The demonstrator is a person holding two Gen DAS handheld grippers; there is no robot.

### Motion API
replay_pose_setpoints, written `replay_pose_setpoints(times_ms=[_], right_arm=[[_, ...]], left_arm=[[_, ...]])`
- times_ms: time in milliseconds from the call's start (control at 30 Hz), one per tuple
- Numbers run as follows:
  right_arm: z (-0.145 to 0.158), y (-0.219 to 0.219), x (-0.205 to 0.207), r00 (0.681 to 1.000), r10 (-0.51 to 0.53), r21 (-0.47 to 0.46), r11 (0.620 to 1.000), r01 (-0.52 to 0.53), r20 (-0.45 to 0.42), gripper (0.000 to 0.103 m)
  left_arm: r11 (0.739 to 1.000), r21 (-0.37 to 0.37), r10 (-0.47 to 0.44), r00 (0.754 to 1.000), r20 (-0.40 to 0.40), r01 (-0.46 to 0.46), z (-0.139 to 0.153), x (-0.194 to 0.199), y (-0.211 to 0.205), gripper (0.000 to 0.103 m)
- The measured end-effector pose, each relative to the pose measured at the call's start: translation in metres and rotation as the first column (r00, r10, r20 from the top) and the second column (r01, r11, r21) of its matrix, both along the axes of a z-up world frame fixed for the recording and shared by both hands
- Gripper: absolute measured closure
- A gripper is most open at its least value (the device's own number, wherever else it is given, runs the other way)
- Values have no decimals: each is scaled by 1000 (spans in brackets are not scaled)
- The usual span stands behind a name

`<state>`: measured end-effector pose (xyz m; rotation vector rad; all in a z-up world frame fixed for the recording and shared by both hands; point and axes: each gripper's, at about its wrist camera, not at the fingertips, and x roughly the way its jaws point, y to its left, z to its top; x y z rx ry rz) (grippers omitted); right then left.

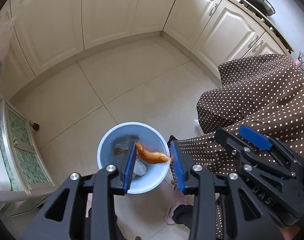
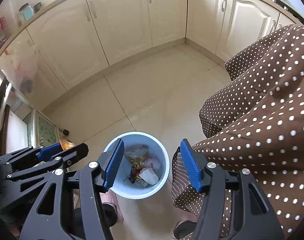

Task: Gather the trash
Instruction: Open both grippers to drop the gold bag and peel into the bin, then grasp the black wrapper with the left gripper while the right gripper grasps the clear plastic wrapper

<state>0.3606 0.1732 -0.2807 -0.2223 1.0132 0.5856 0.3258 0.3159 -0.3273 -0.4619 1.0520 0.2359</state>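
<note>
A light blue waste bin [image 1: 103, 150] stands on the tiled floor below both grippers; it also shows in the right wrist view [image 2: 166, 164] with wrappers and paper [image 2: 149, 175] inside. My left gripper [image 1: 154, 156] is open above the bin. A blurred orange piece of trash [image 1: 152, 156] hangs between its blue pads [image 1: 177, 166], touching the tips, over the bin mouth. My right gripper [image 2: 152, 156] is open and empty above the bin. The left gripper also shows in the right wrist view [image 2: 51, 154], with orange trash [image 2: 66, 144] at its tip.
Cream cabinets [image 1: 103, 16] line the back and right walls. A glass-fronted unit [image 1: 21, 150] stands at the left. My brown polka-dot apron [image 1: 262, 100] hangs at the right. A stove with a pan [image 1: 258, 2] sits on the right counter. Slippered feet [image 1: 176, 206] stand by the bin.
</note>
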Motion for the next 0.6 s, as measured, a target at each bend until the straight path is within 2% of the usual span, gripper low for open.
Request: replay_pose_setpoints(times_ms=[100, 300, 467, 600], right_arm=[[11, -3, -2, 1000, -2, 15, 1000, 2, 6, 47], [41, -12, -11, 1000, 6, 62, 998, -8, 30, 46], [78, -27, -21, 997, 13, 115, 993, -21, 71, 45], [125, -48, -35, 992, 13, 186, 982, -37, 129, 45]], left_arm=[[1000, 26, 12, 1000, 2, -12, 7, -3, -1, 55], [999, 47, 15, 999, 48, -17, 38, -18, -8, 54], [996, 91, 6, 993, 117, -17, 84, -35, -20, 54], [991, 132, -3, 982, 190, -23, 126, -51, -35, 53]])
